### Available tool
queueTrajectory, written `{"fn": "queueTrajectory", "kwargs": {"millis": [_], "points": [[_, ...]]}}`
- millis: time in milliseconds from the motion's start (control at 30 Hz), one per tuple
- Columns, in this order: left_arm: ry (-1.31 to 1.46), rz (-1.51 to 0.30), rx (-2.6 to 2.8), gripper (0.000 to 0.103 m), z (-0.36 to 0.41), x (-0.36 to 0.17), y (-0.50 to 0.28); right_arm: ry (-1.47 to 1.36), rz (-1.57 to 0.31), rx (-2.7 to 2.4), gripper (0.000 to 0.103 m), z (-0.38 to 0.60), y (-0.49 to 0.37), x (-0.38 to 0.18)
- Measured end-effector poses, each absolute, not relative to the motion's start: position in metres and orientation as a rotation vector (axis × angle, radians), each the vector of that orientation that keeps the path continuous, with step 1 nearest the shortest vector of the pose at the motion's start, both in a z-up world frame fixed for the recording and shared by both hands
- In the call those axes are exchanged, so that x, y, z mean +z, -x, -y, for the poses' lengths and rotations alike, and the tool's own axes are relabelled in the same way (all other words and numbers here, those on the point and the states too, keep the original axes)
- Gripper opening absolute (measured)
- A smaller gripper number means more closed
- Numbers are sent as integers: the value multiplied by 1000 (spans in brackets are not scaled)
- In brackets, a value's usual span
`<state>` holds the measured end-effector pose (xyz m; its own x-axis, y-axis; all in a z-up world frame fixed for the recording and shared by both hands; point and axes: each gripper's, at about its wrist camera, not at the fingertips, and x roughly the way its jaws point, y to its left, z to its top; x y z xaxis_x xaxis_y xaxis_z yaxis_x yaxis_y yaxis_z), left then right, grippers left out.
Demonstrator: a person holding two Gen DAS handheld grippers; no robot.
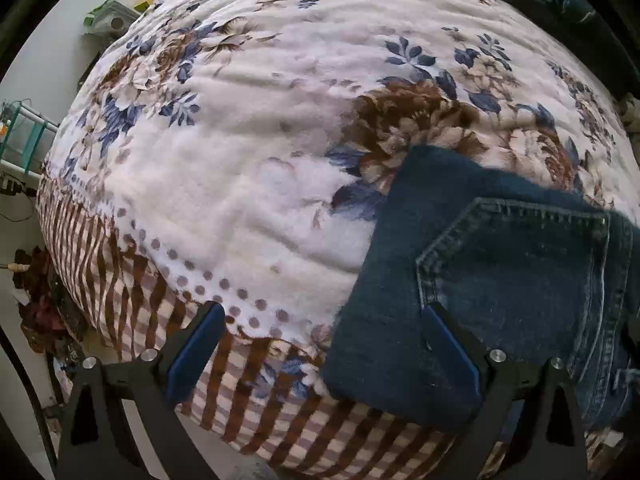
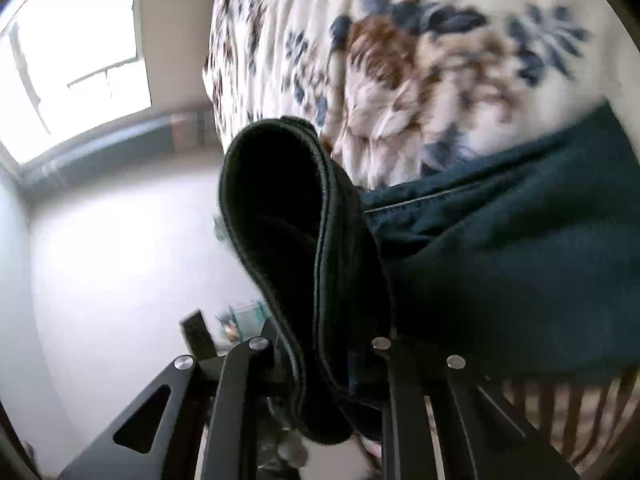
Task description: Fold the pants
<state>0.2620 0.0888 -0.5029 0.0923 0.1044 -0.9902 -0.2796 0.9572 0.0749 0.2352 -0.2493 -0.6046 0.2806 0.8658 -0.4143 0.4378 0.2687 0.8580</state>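
Denim pants pinched — right hand-held gripper only.

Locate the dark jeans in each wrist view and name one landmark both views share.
Left wrist view: the jeans lie at lower right on the bed, back pocket facing up, under the right-hand finger of the open left gripper.
Right wrist view: the jeans fill the right side, a folded edge rising at centre from the right gripper.
Shared landmark: the floral blanket.

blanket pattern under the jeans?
Blanket: white with blue-brown florals and a brown checked, dotted border. Clearest in the left wrist view.
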Motion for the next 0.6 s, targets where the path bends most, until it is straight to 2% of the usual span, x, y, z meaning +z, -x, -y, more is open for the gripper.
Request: {"fn": "queueTrajectory", "kwargs": {"millis": [100,200,467,600], "points": [[155,-1456,269,100,-83,-502,-265,-1438,-1304,385,14,278,-221,-606],[130,-1455,254,100,-75,-500,-269,-1327,-1290,309,14,303,-214,-604],[71,-1452,197,100,-52,-505,-283,-1324,-1307,20,14,404,-168,-629],[45,-1473,158,100,-37,-519,-298,-1231,-1316,-11,14,429,-165,-633]]}}
